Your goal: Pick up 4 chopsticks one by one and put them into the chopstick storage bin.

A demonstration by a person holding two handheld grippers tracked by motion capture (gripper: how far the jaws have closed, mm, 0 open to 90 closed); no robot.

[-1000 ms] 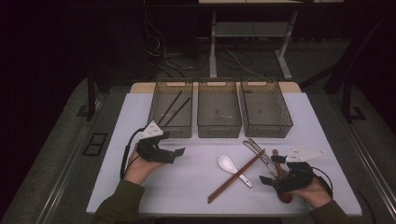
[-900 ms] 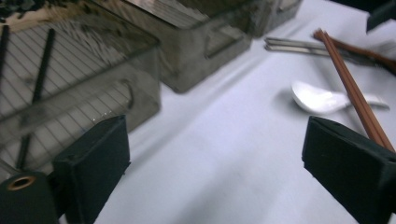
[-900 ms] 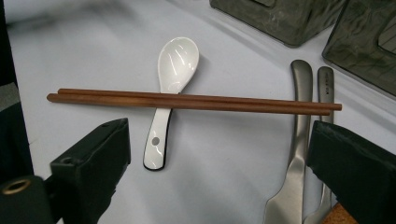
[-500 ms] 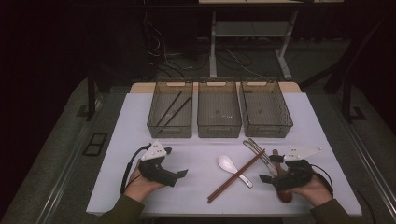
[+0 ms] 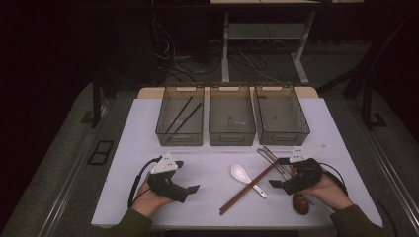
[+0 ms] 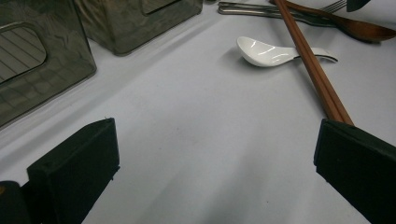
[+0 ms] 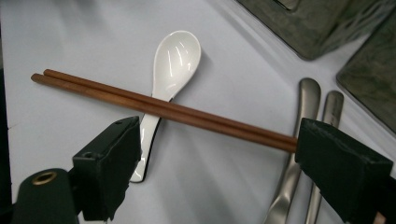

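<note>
White tabletop [image 5: 207, 163]: brown chopsticks [image 7: 163, 109] lie between the open, seemingly empty right hand-held gripper [image 7: 219, 163].

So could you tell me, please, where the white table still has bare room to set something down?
The widest bare patch lies between the left gripper, the white ceramic spoon and the three smoky plastic bins. It is crowded by the right gripper: brown wooden chopsticks cross the spoon beside metal cutlery.

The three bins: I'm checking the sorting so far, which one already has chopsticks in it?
The left bin, with two dark chopsticks lying aslant in it. The middle bin and the right bin hold no utensils.
</note>
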